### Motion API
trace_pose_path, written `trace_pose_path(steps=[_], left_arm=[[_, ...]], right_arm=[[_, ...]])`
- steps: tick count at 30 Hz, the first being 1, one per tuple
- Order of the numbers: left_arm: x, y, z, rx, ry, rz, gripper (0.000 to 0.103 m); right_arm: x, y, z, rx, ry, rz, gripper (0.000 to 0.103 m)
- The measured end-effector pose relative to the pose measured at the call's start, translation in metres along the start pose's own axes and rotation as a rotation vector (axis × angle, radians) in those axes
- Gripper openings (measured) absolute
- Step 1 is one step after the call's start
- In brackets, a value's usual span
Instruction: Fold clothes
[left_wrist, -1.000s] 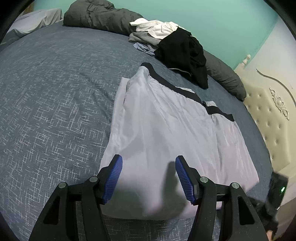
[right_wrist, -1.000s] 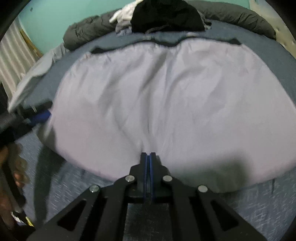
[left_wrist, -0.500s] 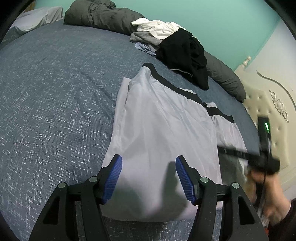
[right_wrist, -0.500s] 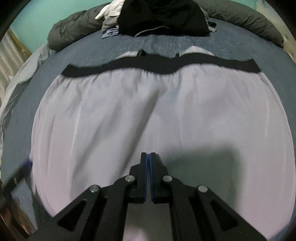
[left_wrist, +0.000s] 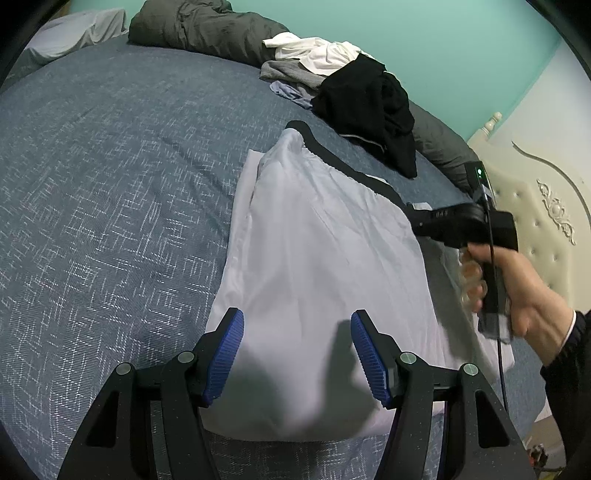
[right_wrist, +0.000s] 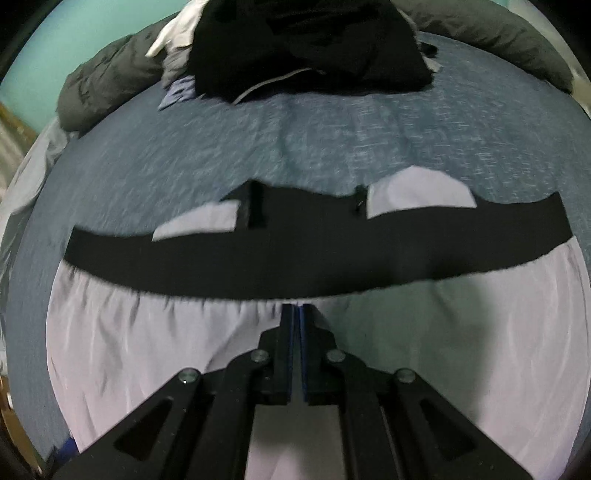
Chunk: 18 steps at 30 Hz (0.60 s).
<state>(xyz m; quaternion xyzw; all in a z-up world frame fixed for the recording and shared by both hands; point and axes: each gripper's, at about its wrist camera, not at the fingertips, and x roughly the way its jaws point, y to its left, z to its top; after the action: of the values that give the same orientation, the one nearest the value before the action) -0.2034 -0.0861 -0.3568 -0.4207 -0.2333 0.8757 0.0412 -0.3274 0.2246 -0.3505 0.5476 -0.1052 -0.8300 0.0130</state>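
In the middle of the frame on the blue bed (left_wrist: 110, 177), light, limp lavender shorts (left_wrist: 314, 258) lie flat, best pinched at the black waistband (right_wrist: 332, 258); left gripper (left_wrist: 297, 354) fingers wide and empty, right gripper (right_wrist: 297, 314) fingers closed on nothing.

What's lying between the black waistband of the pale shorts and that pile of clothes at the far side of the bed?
Only bare blue bedspread separates the waistband from the clothes pile, shown most plainly in the right wrist view.

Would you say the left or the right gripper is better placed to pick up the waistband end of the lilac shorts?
Probably the right gripper: its shut tips sit just short of the black waistband. The left gripper hangs open over the opposite hem of the lilac shorts.
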Motion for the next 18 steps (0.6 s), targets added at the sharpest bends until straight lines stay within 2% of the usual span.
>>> trace_pose_path(steps=[5,10,13,15,18], left_arm=[[0.001,0.0,0.001,-0.003,0.001,0.002,0.064],[0.001,0.002,0.0,-0.01,0.0,0.001,0.064],[-0.001,0.002,0.0,-0.005,-0.005,0.007,0.064],[-0.006,0.004,0.001,-0.011,-0.021,0.014,0.064],[-0.014,0.009,0.003,-0.031,-0.044,0.031,0.068]], right_arm=[[0.011,0.009,0.013,-0.064,-0.004,-0.026,0.003],[0.022,0.005,0.026,-0.066,0.015,-0.017,0.003],[0.014,0.003,0.03,-0.053,-0.01,-0.014,0.003],[-0.003,0.003,0.026,-0.055,-0.068,0.001,0.003],[-0.036,-0.001,0.006,-0.055,-0.131,0.07,0.003]])
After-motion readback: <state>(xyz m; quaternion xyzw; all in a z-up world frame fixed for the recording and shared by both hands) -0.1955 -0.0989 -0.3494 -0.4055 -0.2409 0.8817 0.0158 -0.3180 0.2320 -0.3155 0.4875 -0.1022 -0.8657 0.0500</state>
